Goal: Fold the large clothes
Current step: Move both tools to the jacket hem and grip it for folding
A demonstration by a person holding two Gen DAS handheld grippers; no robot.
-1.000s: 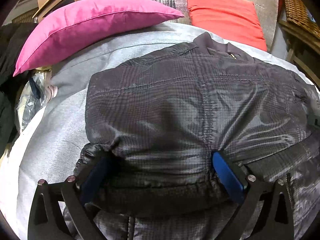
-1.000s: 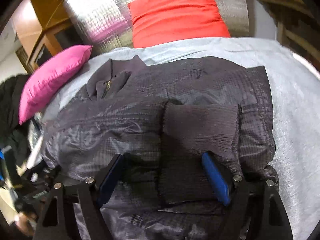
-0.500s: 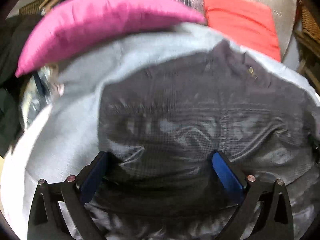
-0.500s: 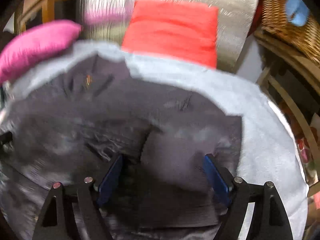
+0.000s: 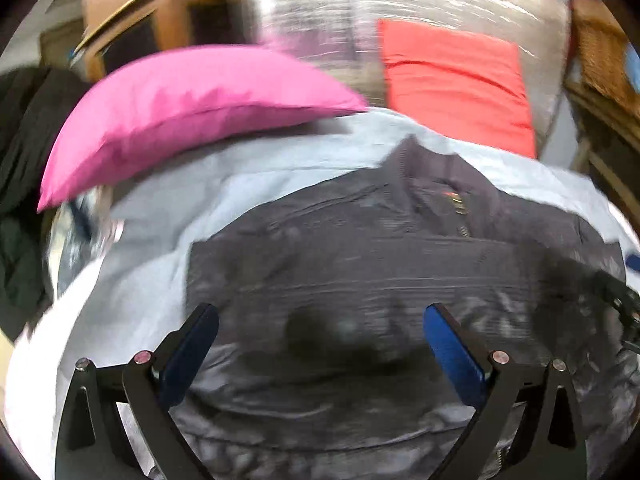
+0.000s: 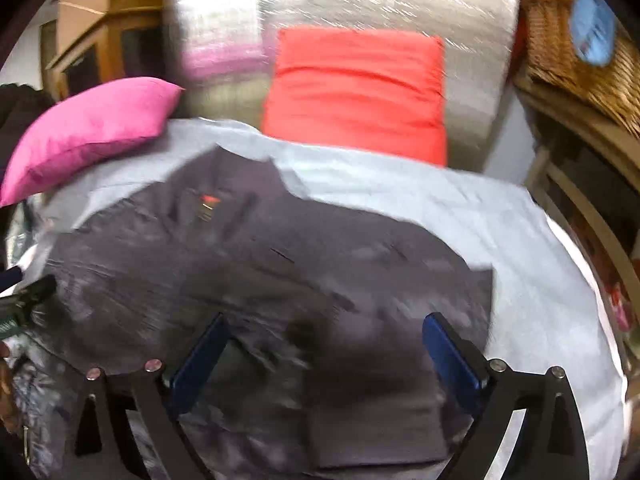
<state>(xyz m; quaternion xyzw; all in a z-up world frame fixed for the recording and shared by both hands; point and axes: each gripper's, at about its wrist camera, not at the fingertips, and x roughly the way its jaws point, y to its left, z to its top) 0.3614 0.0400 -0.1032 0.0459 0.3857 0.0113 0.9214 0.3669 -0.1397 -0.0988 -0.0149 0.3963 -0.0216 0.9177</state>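
Note:
A dark grey jacket (image 5: 360,264) lies folded on a pale grey sheet (image 5: 132,280), its collar and zip at the far end. My left gripper (image 5: 320,320) hovers above the jacket's near left part, open, with nothing between its blue pads. In the right wrist view the same jacket (image 6: 248,264) shows its ribbed knit cuff (image 6: 380,412) folded onto the body. My right gripper (image 6: 324,328) hangs over that cuff with its jaws opening wide, and the pads press on nothing. Both views are blurred.
A pink pillow (image 5: 192,104) lies at the far left and a red cushion (image 5: 456,84) leans on a silvery backrest (image 6: 360,4). A wicker basket (image 6: 580,60) and wooden shelves stand at the right. Dark clothes (image 5: 20,160) are piled at the left edge.
Both grippers have lifted away from the jacket, which now lies lower and smaller in each view. The right gripper's jaws have spread wider. The jacket stays folded on the sheet.

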